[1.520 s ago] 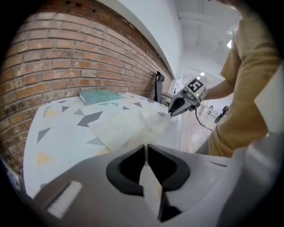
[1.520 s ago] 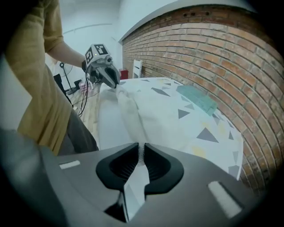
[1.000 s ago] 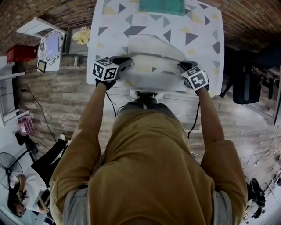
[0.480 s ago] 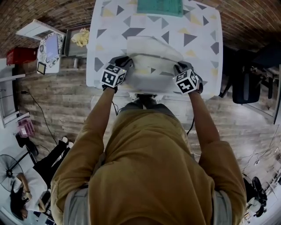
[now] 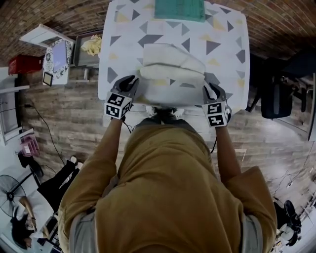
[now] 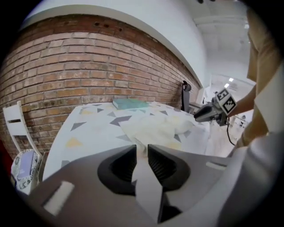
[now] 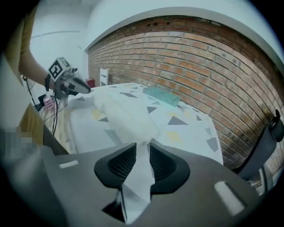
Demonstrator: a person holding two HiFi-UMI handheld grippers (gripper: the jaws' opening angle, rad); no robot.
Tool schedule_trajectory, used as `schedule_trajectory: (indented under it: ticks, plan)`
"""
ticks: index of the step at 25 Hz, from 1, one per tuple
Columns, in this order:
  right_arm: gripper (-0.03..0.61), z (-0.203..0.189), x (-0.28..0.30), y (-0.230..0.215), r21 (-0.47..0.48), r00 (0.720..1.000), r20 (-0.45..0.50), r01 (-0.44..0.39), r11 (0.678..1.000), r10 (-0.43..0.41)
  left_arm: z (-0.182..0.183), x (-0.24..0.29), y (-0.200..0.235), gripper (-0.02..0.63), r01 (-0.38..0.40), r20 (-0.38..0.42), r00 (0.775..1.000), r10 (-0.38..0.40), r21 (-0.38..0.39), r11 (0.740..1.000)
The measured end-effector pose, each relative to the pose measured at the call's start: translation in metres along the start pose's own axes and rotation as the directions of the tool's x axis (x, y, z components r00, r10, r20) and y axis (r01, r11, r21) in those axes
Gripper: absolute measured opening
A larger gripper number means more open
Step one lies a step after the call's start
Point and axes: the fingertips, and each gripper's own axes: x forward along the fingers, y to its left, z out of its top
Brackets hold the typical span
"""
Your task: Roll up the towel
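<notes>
Rolling looks barely begun. The one towel [image 5: 170, 74] lies loosely folded at the near edge of the tabletop [image 5: 227, 34], most of it unrolled. Two grippers hold it. The left gripper [image 5: 132, 81] has its jaws pinched on the near left corner. The right gripper [image 5: 209, 90] has the near right corner between jaws that have just been easing open. One green mat [image 5: 180, 9] lies at the far end.

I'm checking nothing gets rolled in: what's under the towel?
Only the triangle-patterned tablecloth shows around the towel, which lies on it. Anything beneath the towel's middle is covered and cannot be seen.
</notes>
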Motion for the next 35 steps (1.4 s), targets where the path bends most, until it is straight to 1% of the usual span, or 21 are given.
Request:
schedule_trajectory:
  ticks: [2,4,7,13,18,21,22,24,27,29,31,34,35]
  plan:
    - [0.077,-0.012,0.000,0.017,-0.019,0.999,-0.024,-0.023,1.000,0.023,-0.004,-0.002,-0.019,0.084,0.034,-0.014,0.999,-0.033,0.056,0.998]
    - [0.077,-0.019,0.002,0.029,-0.027,0.999,-0.035,-0.041,0.999,0.040,-0.008,-0.001,-0.032,0.084,0.062,-0.027,0.998,-0.060,0.091,0.994]
    - [0.077,-0.016,0.004,0.035,-0.053,0.998,-0.032,-0.052,0.997,0.050,-0.014,0.004,-0.040,0.085,0.087,-0.034,0.996,-0.084,0.106,0.991]
    - [0.077,-0.011,0.005,0.039,-0.096,0.998,-0.026,-0.062,0.993,0.059,-0.002,0.007,-0.047,0.086,0.106,-0.042,0.994,-0.101,0.154,0.982]
    - [0.077,-0.011,0.009,0.045,-0.155,0.997,-0.037,-0.076,0.985,0.072,0.002,0.012,-0.052,0.087,0.125,-0.053,0.992,-0.117,0.209,0.970]
    - [0.079,-0.010,0.016,0.048,-0.213,0.996,-0.051,-0.089,0.973,0.080,-0.001,0.021,-0.056,0.116,0.160,-0.091,0.986,-0.140,0.267,0.950]
    - [0.095,-0.009,0.020,0.049,-0.237,0.995,-0.056,-0.091,0.967,0.080,-0.003,0.025,-0.057,0.126,0.170,-0.111,0.983,-0.144,0.291,0.942]
    - [0.130,-0.008,0.028,0.049,-0.278,0.994,-0.071,-0.098,0.956,0.081,-0.006,0.032,-0.057,0.176,0.188,-0.150,0.978,-0.145,0.329,0.926]
    - [0.155,-0.007,0.040,0.047,-0.309,0.991,-0.101,-0.118,0.944,0.090,-0.008,0.042,-0.056,0.176,0.216,-0.196,0.969,-0.152,0.364,0.906]
    - [0.158,-0.007,0.045,0.046,-0.320,0.988,-0.120,-0.134,0.938,0.100,-0.008,0.047,-0.055,0.178,0.233,-0.223,0.962,-0.155,0.381,0.895]
    - [0.164,-0.007,0.048,0.045,-0.340,0.984,-0.138,-0.156,0.927,0.115,-0.009,0.051,-0.054,0.199,0.245,-0.256,0.955,-0.149,0.401,0.883]
    - [0.169,-0.007,0.049,0.046,-0.356,0.978,-0.153,-0.189,0.915,0.142,-0.017,0.057,-0.052,0.201,0.267,-0.323,0.938,-0.126,0.443,0.856]
    - [0.169,-0.007,0.049,0.046,-0.355,0.976,-0.159,-0.196,0.914,0.148,-0.019,0.058,-0.052,0.202,0.276,-0.334,0.934,-0.129,0.442,0.854]
